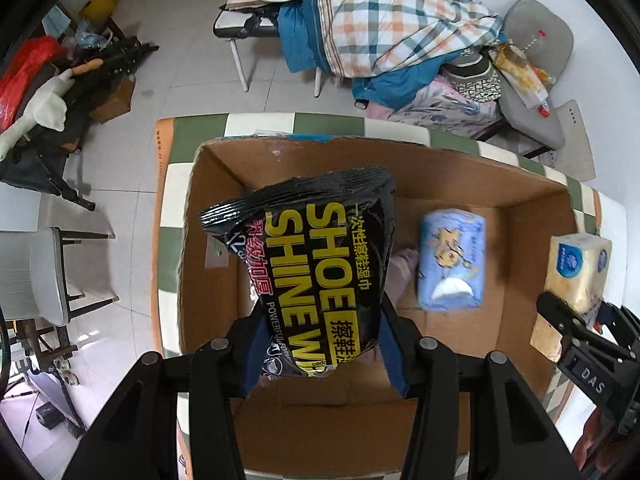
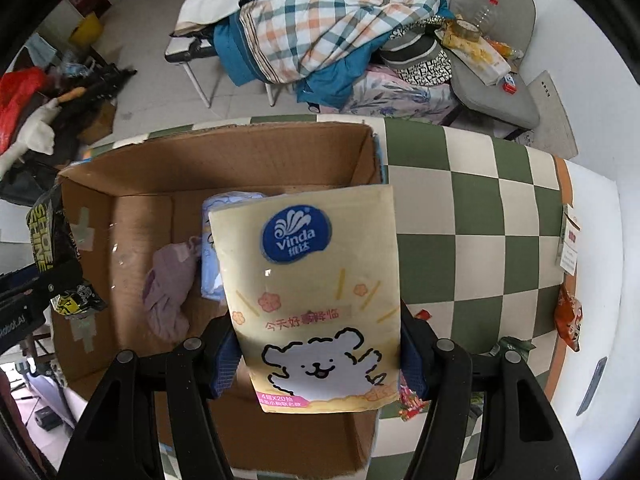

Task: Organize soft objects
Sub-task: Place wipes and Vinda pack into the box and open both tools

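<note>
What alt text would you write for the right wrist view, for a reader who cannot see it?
The right gripper holds a beige Vinda tissue pack over the edge of an open cardboard box on a green-and-white checkered table. Inside the box lie a purple cloth and a light blue pack.

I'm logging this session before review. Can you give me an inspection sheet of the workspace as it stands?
Surface: green-and-cream checkered table, carrying an open cardboard box.
Job's things: black shoe-shine wipes pack and yellow Vinda tissue pack, both held over the box; blue tissue pack and mauve cloth inside it.
Clutter: snack wrappers at the table's right edge.
Grippers: left gripper shut on the wipes; right gripper shut on the Vinda pack.
Cables: nothing seen.
Surroundings: plaid bedding heaped on a bench, grey chair, tiled floor.
</note>
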Demonstrator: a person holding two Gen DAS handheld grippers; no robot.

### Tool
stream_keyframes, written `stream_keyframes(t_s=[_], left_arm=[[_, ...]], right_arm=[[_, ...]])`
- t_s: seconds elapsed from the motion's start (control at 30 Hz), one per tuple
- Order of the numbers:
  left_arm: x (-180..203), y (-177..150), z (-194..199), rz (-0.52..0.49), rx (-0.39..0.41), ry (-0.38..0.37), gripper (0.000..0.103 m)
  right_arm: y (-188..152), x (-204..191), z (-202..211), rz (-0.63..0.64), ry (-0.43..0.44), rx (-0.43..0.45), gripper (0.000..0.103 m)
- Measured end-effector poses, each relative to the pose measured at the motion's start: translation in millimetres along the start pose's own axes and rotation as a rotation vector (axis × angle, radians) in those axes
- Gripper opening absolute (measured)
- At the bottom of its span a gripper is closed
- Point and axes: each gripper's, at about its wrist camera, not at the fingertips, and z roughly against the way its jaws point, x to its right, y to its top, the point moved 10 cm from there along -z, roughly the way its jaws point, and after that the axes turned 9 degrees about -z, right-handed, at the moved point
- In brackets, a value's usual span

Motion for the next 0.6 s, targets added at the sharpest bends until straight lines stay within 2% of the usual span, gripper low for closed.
stream_keyframes(t_s=[0.23,0.33,0.47,0.5,0.53,0.6], left_arm=[[-7,10,-29,-0.005,-0.081,-0.005,0.049],[-8,9,-37,0.015,-0.111,-0.029,0.051],[-10,10,-37,0.045,-0.122,-0.051,0.052],[-11,10,-35,0.050,-0.116,-0.058,0.055],[-11,10,-33,0.051,-0.110,-0.062,0.065],[-12,13,-28,0.053,-0.092,-0.064,0.076]], right_arm=[[13,-7,-28,-0.016,-0.029,-0.022,0.068],[17,-8,-33,-0.019,-0.047,-0.028,0.069],[20,-12,-35,-0.029,-0.031,-0.041,0.081],[20,-13,-35,-0.029,-0.029,-0.039,0.083],[20,-14,-34,-0.027,-0.031,-0.035,0.083],[20,-15,-33,-0.028,-0.025,-0.036,0.088]])
